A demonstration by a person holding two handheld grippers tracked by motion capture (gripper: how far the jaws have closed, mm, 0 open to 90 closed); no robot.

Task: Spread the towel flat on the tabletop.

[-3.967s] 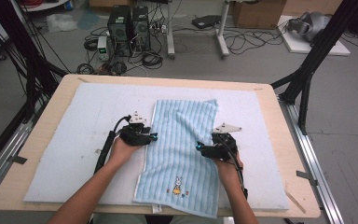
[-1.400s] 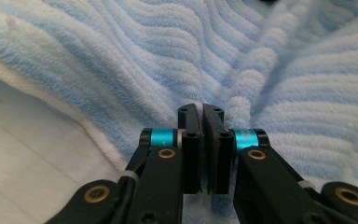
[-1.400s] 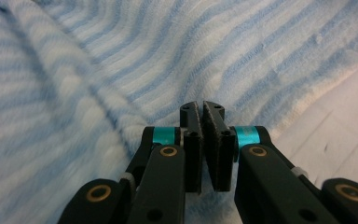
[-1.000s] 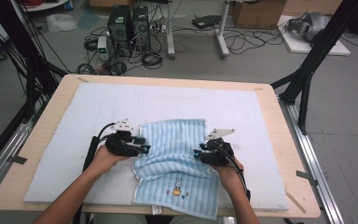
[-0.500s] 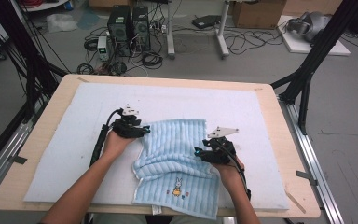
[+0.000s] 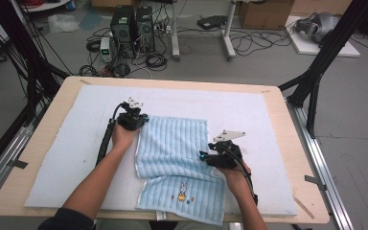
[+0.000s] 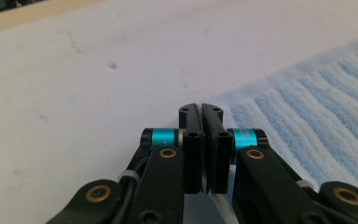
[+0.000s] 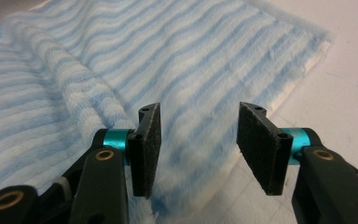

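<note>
Though already doubled over once, far from finished: striped blue towel lying mid-bench on the white pad, far part folded back over the near part, rabbit motif left uncovered on the single layer nearest the person. Judged roughly halfway through a fold. Done so far: first fold laid, far edge fairly straight. Left to do: flattening the slanted, rumpled ridge across the middle, squaring the edges, most likely folding once more.

Left hand-held gripper at the towel's far left corner, jaws pressed tight together; impossible to tell whether any cloth sits pinched between them. Right hand-held gripper low at the towel's right edge beside the ridge, jaws spread wide, holding nothing.

From the high view: the whole layout, both forearms, the wooden bench rim, the towel's skewed outline. From the left gripper view: a close look at the left hand-held gripper, no gap between the black pads, fluffy towel edge just to one side, bare speckled pad ahead. From the right gripper view: the clear gap of the right hand-held gripper, a rolled hump of cloth beside one jaw, pale hem peeking out along the towel's border.
</note>
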